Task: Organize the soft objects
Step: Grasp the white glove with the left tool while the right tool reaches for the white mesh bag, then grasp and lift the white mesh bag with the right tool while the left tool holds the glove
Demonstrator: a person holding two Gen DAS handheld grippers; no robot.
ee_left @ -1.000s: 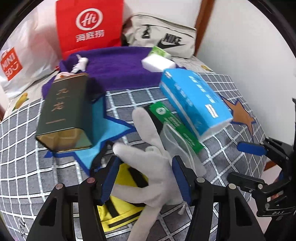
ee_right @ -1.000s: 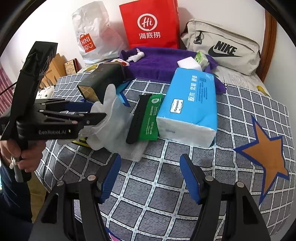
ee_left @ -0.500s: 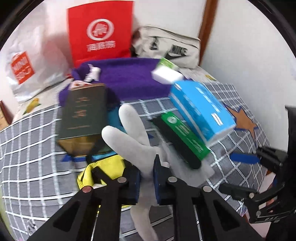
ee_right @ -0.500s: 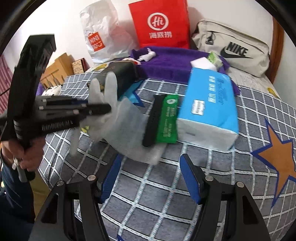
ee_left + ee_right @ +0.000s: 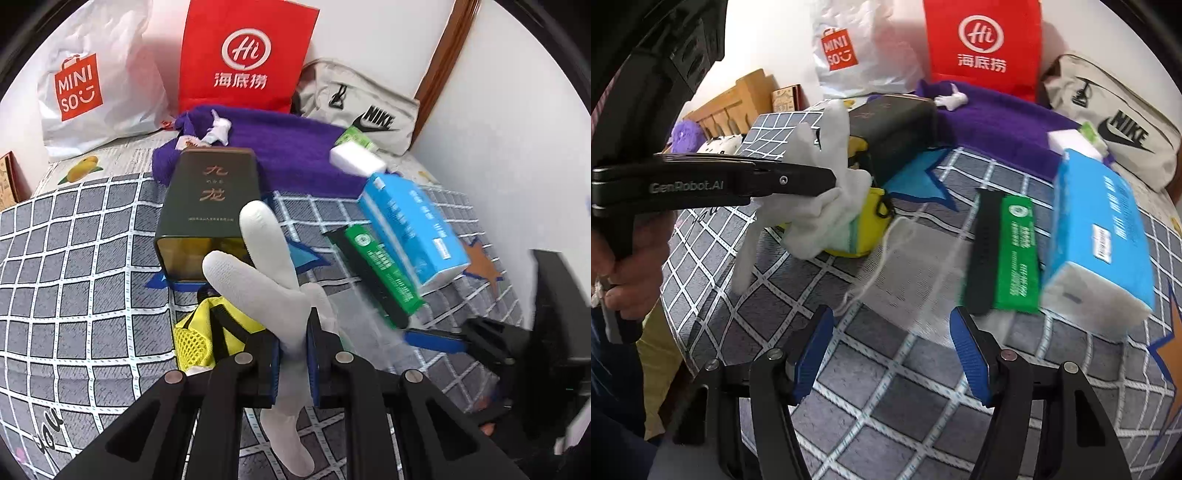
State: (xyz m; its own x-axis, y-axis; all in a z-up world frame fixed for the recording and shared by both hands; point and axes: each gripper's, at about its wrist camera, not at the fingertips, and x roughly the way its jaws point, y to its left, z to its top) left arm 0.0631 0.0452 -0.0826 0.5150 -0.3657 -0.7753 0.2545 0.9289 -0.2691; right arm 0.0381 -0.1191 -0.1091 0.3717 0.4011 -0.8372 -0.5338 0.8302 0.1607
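Both tilt downward over the bed: left hand-held gripper clenched on a white knitted glove, right hand-held gripper spread, empty

A checked grey bedspread carries a dark tin, tissue pack and purple towel.

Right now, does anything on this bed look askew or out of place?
Yes. The blue tissue pack sits tilted, one side propped on the green packet. A dark tin lies on its side among the soft things.

White glove, perhaps grey-checked bedcover, purple towel.
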